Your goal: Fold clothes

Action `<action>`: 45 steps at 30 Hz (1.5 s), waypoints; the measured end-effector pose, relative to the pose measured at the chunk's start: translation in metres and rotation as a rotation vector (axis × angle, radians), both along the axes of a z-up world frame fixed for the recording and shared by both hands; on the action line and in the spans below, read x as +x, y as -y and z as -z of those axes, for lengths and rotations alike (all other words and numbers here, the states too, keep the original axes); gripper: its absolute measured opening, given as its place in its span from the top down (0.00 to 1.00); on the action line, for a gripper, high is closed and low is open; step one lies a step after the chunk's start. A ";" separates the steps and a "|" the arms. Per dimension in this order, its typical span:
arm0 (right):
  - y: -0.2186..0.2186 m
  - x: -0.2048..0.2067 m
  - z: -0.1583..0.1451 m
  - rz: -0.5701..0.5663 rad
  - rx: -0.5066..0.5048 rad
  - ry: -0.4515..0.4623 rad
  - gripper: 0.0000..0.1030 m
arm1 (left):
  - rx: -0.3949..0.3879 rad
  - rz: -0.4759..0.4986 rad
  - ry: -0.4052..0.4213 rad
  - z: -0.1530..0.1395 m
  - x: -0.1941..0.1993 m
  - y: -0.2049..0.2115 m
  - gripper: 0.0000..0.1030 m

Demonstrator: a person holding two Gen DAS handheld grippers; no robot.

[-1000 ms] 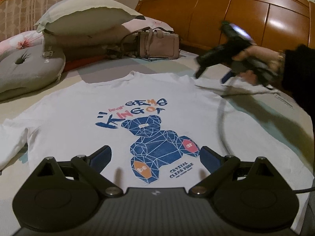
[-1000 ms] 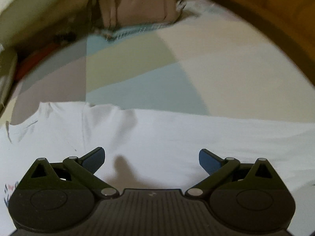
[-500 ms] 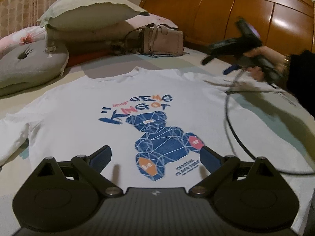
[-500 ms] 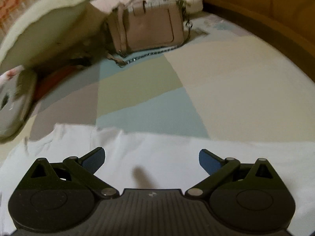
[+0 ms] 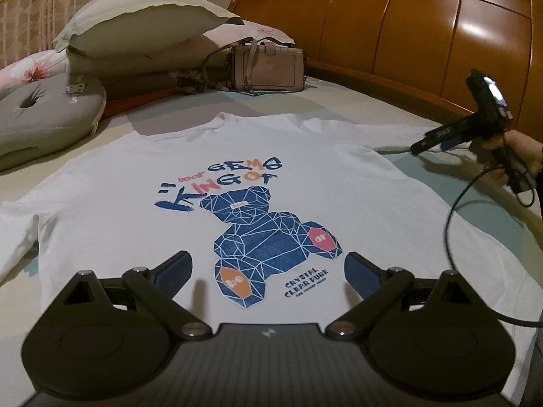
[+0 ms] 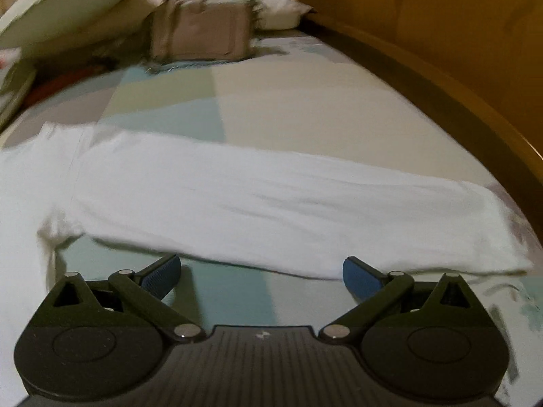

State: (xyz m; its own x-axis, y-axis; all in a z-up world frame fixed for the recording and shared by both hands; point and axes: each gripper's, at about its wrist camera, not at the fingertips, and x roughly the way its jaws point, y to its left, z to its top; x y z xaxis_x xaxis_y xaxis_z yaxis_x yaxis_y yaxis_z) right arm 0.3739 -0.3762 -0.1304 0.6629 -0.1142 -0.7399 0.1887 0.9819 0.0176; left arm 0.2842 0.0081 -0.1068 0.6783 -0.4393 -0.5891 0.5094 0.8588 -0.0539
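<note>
- Hard to see first: the right-wrist view is smeared with motion blur, so the handbag (image 6: pixel 200 32) and the pillows behind it are only soft shapes there.
- The white T-shirt (image 5: pixel 210 176) is cut off at the frame edges in the left-wrist view; its hem hides behind the left gripper (image 5: pixel 268 271), and its left sleeve runs out of frame.
- One shirt, lying flat and face up on the bed (image 5: pixel 366 101), blue bear print (image 5: pixel 268 237) up, collar toward the wooden headboard (image 5: pixel 424 34).
- The right-wrist view shows its other sleeve (image 6: pixel 271 210) stretched straight out across the sheet, the cuff end near the bed's edge.
- Two grippers, both spread wide and gripping nothing. The left one hovers over the shirt's lower part, fingers either side of the print.
- The right gripper (image 6: pixel 261 269) sits just short of the sleeve's near edge, blue pads (image 6: pixel 356 271) over bare sheet; from the left-wrist view it's off to the right, held in a hand (image 5: pixel 519 149), a black cable (image 5: pixel 454 210) looping down across the shirt's side.
- Around: one handbag, one grey ring cushion (image 5: pixel 44 115), a pale pillow (image 5: pixel 142 17) stacked on other bedding, all beyond the collar, well apart from the shirt.
</note>
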 end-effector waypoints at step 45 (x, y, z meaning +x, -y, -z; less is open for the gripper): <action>0.087 0.098 0.010 0.342 0.031 -0.053 0.00 | 0.031 0.005 -0.036 0.011 0.004 0.003 0.07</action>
State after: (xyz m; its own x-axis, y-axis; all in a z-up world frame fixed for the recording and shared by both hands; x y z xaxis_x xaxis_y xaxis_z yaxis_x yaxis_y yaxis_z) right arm 0.4723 -0.4632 -0.1409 0.5509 -0.2995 -0.7789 0.5080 0.8609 0.0282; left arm 0.2886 0.0053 -0.1181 0.6544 -0.4237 -0.6263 0.5119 0.8578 -0.0455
